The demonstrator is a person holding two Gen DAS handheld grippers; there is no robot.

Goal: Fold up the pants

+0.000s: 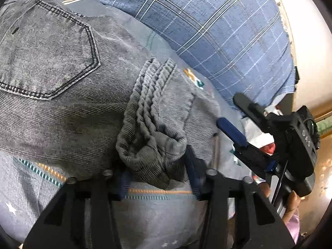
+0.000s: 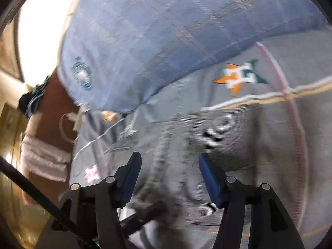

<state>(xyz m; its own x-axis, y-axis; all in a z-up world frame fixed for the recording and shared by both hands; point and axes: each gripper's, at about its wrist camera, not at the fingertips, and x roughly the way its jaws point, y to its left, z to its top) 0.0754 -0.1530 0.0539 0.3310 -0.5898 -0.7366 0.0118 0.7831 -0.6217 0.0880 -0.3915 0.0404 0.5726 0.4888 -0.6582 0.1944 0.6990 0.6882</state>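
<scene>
- Bunched hem of the grey pants (image 1: 149, 137) is sitting between the left gripper (image 1: 158, 181) jaws — parted, pads not visibly pressing.
- R gripper (image 2: 170, 178) is hanging open over pants, nothing held.
- Pants are lying on the bedspread (image 1: 157, 213), waist end far-left — L hand nearer.

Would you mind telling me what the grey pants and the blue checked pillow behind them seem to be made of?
The grey pants look like washed denim: fine diagonal twill ribs, faded patches, heavy dark double stitching around the back pocket and thick rolled hems. The blue checked pillow looks like a matte woven cover, probably cotton or a blend: slubby weave, pale grid lines woven in and a frayed edge. Neither shows any sheen.
</scene>
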